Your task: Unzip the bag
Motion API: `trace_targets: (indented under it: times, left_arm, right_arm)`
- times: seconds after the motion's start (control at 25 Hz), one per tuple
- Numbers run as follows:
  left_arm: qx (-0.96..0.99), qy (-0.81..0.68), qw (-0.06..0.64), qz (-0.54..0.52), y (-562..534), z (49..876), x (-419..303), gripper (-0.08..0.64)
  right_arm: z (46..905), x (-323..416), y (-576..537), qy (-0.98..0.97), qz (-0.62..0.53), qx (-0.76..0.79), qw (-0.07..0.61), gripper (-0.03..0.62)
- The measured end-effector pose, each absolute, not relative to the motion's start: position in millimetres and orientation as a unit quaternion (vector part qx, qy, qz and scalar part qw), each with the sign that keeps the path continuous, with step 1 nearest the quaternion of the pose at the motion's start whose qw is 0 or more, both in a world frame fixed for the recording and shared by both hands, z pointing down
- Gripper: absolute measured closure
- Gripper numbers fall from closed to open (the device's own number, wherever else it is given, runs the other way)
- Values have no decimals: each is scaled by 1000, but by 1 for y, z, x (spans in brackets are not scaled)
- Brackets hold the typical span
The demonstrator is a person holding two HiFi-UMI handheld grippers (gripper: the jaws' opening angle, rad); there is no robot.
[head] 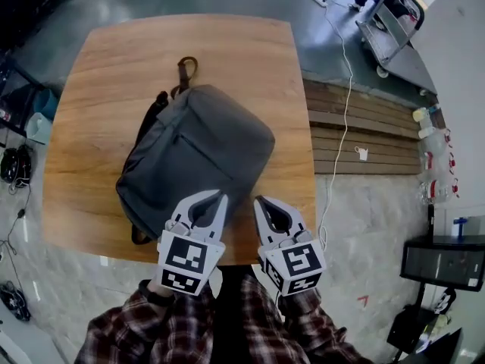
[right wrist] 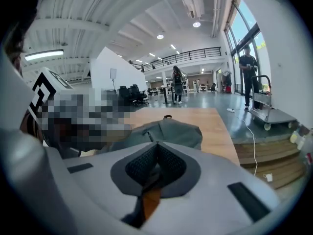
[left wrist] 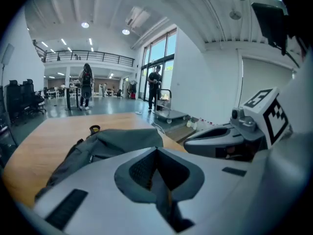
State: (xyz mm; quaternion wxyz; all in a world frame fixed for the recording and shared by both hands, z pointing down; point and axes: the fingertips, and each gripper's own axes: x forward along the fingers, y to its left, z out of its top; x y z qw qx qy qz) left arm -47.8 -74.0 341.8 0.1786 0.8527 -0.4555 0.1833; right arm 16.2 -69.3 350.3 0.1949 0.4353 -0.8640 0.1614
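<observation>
A dark grey bag (head: 197,154) lies in the middle of the wooden table (head: 114,59), with a brown clip (head: 186,68) on its strap at the far end. My left gripper (head: 220,198) hovers over the bag's near corner, jaws shut with nothing between them. Just right of it, at the table's front edge, my right gripper (head: 257,200) is also shut and empty. In the left gripper view the bag (left wrist: 117,141) lies beyond the shut left gripper (left wrist: 156,149). In the right gripper view the bag (right wrist: 171,131) lies ahead of the right gripper (right wrist: 156,143). No zipper pull is clear.
Right of the table are wooden steps (head: 364,139), a white cable (head: 345,89) on the floor, a flat cart (head: 386,29) and several bottles (head: 432,158). Bags and cables lie on the floor at the left (head: 15,165). People stand far off in the hall (left wrist: 86,84).
</observation>
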Motion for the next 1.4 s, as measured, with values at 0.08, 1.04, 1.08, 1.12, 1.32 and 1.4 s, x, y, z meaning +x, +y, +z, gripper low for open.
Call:
trace_targets:
  times: [0.08, 1.04, 1.08, 1.12, 1.32, 1.4]
  left_arm:
    - [850, -446, 195, 200, -74, 366, -43, 551]
    - [811, -447, 262, 270, -83, 475, -52, 551]
    - [812, -445, 262, 271, -83, 474, -52, 551]
    - [813, -442, 263, 272, -82, 474, -51, 551]
    - [812, -437, 283, 263, -82, 479, -52, 551]
    - [812, -436, 284, 262, -81, 480, -52, 551]
  right_arm:
    - [373, 23, -68, -858, 172, 435, 210, 581]
    - [529, 2, -61, -842, 22, 261, 471, 522]
    - [530, 0, -62, -838, 6, 248, 485, 522]
    - [531, -1, -62, -836, -5, 236, 496, 522]
    - [533, -2, -65, -844, -6, 193, 500, 547]
    - [532, 0, -65, -850, 22, 183, 494, 555]
